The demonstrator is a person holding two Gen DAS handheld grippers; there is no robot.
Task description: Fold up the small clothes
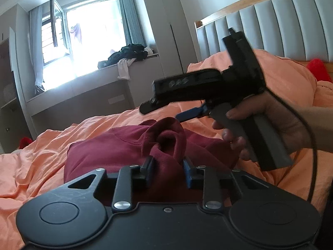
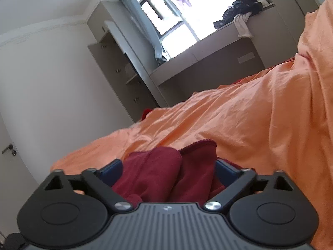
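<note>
Maroon cloth, a small garment (image 1: pixel 124 145), lies bunched on the orange bedspread (image 1: pixel 41 162) of the bed. At far left in the left wrist view a window (image 1: pixel 83 41) glares white, and beside it a window ledge (image 1: pixel 133 66) carries a heap of dark clothes (image 1: pixel 127 55) with a white piece hanging over its edge. Lower and nearer the middle, the left hand-held gripper (image 1: pixel 168 164) has its blue-padded fingers narrowed onto a raised fold of the garment, which stands up between them. To the right, the right hand (image 1: pixel 266 125) grasps the handle of the right hand-held gripper (image 1: pixel 164 109), seen side-on and blurred above the cloth, with a black cable trailing down. Behind it stands the grey padded headboard (image 1: pixel 270 25).

From the right wrist view, the right hand-held gripper (image 2: pixel 168 167) has its jaws spread wide, and two folds of the garment (image 2: pixel 158 170) bulge between them; I cannot tell whether the pads touch the cloth. Orange bedspread (image 2: pixel 249 125) rises to the right.
</note>
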